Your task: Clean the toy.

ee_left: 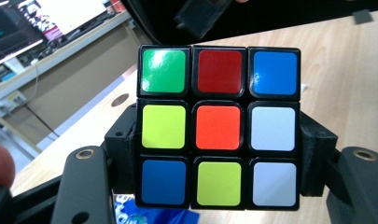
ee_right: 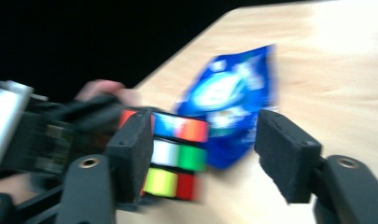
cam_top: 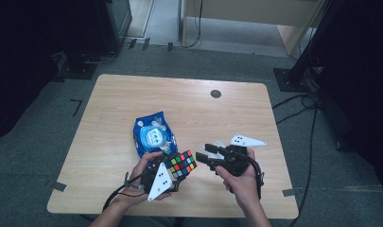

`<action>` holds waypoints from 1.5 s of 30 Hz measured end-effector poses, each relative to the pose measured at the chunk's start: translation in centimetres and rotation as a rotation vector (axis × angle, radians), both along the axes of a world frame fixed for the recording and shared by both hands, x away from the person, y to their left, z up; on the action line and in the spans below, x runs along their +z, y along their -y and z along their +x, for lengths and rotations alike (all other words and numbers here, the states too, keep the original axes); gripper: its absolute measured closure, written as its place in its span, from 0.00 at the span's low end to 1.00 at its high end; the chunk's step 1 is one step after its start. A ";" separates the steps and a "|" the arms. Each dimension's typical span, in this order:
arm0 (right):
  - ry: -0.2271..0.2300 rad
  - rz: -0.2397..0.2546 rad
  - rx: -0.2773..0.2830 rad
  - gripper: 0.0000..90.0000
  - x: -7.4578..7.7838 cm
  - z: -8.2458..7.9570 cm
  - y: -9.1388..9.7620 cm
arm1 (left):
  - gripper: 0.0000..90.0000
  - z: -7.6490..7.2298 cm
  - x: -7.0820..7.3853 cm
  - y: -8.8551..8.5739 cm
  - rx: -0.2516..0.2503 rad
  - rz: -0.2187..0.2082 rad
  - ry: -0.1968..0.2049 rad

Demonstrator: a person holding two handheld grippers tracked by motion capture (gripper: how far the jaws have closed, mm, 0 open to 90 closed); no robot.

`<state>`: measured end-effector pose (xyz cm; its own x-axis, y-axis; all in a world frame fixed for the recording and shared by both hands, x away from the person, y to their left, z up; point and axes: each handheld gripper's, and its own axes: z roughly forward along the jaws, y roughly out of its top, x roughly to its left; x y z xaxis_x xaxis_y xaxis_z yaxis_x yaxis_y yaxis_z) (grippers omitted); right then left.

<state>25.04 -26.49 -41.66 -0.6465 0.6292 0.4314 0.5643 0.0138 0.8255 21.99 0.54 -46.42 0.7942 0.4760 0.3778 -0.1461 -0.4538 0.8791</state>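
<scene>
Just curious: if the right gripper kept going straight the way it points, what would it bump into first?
Most likely the puzzle cube held in the left gripper; the right gripper is open and aimed at it, though the blur makes depth uncertain.

The high view is dim and slightly soft — only the wooden table [cam_top: 189, 113] catches even light, while the corners sink into near black. In the left gripper view the Rubik's cube [ee_left: 218, 126] is sharp, its stickers carrying pale glare. The right gripper view is smeared by motion blur — the blue packet [ee_right: 233, 112] streaks, and the tabletop washes out at upper right.
</scene>
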 end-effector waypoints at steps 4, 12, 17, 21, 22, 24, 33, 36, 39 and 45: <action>0.043 -0.248 -0.140 0.49 -2.9 1.1 1.0 | 0.38 0.2 0.1 -0.3 0.009 -0.012 -0.007; -0.032 -0.393 -0.226 0.55 -7.6 2.7 2.8 | 0.38 0.5 0.1 -0.6 0.010 -0.040 -0.038; -0.041 -0.496 -0.207 0.60 -8.9 2.9 2.3 | 0.38 0.6 0.4 -0.8 0.012 -0.065 -0.055; -0.032 -0.516 -0.204 0.68 -9.8 3.1 2.7 | 0.38 0.8 0.7 -1.2 0.012 -0.091 -0.070; -0.028 -0.505 -0.206 0.71 -9.9 3.1 2.9 | 0.38 0.8 0.7 -1.2 0.012 -0.095 -0.074; -0.030 -0.495 -0.214 0.77 -9.9 3.1 3.3 | 0.38 0.9 0.8 -1.3 0.011 -0.105 -0.082; 0.016 -0.453 -0.263 0.99 -8.8 2.4 3.4 | 0.38 1.0 0.8 -1.4 0.020 -0.110 -0.083; 0.078 -0.353 -0.273 0.99 -6.5 1.5 3.2 | 0.38 1.1 0.7 -1.4 0.024 -0.111 -0.088; 0.140 -0.268 -0.264 0.99 -4.2 0.4 2.5 | 0.38 1.1 0.6 -1.3 0.024 -0.110 -0.091; 0.281 -0.116 -0.134 0.99 0.7 -2.7 -0.6 | 0.38 1.0 0.4 -0.8 0.020 -0.100 -0.092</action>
<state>22.32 -25.87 -40.94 -0.6379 0.7515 0.1683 0.3182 0.0581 0.9462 22.97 1.36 -45.98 0.8132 0.5237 0.2539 -0.0550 -0.3652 0.9293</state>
